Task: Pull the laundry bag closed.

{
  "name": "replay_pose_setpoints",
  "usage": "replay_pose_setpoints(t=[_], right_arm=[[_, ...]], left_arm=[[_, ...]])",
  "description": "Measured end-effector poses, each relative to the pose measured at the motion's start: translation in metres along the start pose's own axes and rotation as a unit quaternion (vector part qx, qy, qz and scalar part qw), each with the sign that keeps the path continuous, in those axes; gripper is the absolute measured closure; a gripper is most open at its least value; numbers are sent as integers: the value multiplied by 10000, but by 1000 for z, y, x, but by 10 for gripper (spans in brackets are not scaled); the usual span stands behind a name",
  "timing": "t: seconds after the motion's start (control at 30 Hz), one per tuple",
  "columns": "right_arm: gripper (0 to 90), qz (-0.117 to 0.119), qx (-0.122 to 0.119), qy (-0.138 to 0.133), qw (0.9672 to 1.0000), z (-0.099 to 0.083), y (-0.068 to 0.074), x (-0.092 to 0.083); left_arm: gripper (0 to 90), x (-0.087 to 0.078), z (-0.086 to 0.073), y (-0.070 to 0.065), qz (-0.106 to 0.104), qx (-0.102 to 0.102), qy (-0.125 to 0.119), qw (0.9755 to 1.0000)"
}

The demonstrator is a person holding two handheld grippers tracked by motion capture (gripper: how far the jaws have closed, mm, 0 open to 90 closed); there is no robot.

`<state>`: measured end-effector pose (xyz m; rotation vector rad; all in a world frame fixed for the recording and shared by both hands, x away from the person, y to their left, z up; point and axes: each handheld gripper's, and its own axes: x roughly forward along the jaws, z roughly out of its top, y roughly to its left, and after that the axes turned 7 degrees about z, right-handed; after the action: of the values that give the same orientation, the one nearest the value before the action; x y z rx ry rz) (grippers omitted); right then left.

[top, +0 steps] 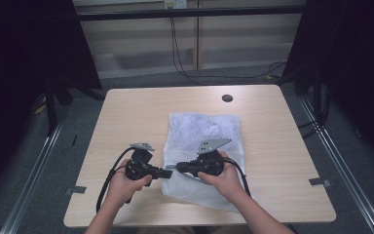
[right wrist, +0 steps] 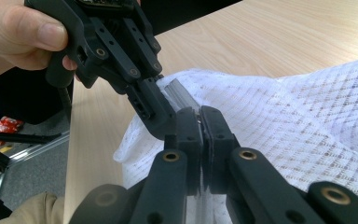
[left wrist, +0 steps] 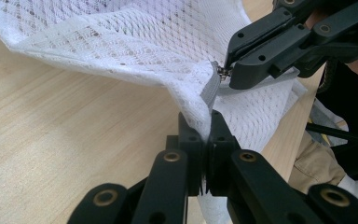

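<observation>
A white mesh laundry bag (top: 204, 129) lies flat on the table, with its near left corner lifted. My left gripper (top: 167, 172) is shut on the bag's edge (left wrist: 200, 100) beside the grey zipper tape (left wrist: 208, 95). My right gripper (top: 179, 167) faces it, tip to tip, shut on the small metal zipper pull (left wrist: 221, 71). In the right gripper view my own jaws (right wrist: 200, 116) are pressed together over the zipper tape (right wrist: 179, 93), and the left gripper's fingers (right wrist: 151, 109) touch the bag just beside them.
The light wooden table (top: 126, 122) has a dark round cable hole (top: 227, 98) near its far edge. Black cables (top: 185, 68) run on the floor beyond. Dark curtains hang at both sides. The person's forearms enter over the near edge.
</observation>
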<state>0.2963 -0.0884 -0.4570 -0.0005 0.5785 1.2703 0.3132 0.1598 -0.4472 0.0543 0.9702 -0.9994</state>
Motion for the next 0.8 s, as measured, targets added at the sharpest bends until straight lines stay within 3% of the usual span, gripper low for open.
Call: replay_pose_setpoints(t=[0.8], right_arm=[[870, 30, -2, -25, 10000, -5, -1, -6]], left_arm=[[876, 1, 0, -1, 76, -19, 34, 10000]])
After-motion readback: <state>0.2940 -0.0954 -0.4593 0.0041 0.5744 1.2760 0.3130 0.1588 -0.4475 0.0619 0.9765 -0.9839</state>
